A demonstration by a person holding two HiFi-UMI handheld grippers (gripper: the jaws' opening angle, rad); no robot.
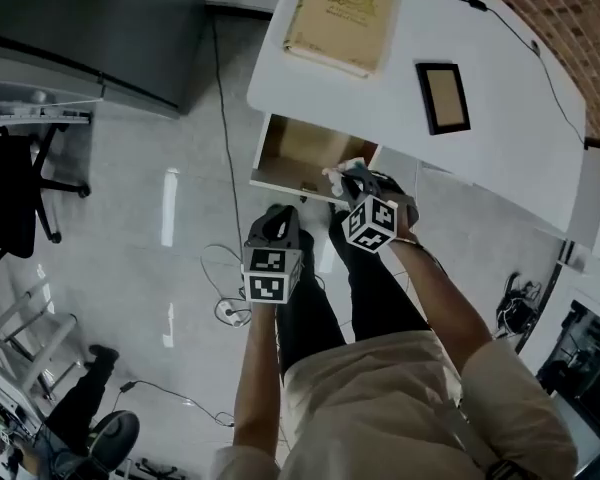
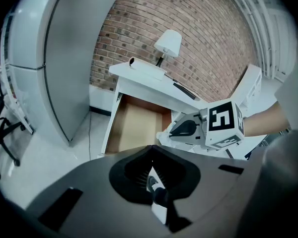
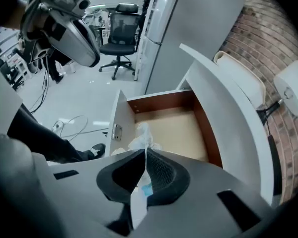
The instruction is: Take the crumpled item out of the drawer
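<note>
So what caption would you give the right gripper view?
Right gripper shut on the crumpled white item, at the front of the open drawer.

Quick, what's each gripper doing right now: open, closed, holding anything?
Left gripper: closed, nothing between its jaws.
Right gripper: closed on the white crumpled item.

The crumpled item [image 3: 141,135] — a small wad of thin white paper or tissue, creased and puckered — is pinched between the closed jaws of the right gripper [image 3: 145,151]; its loose end is seen sticking out past the jaw tips, over the front edge of the drawer [image 3: 174,125]. The drawer is pulled out from under the white desk top [image 3: 223,108] — its front panel is white, its inner walls reddish brown, its floor pale tan.
</note>
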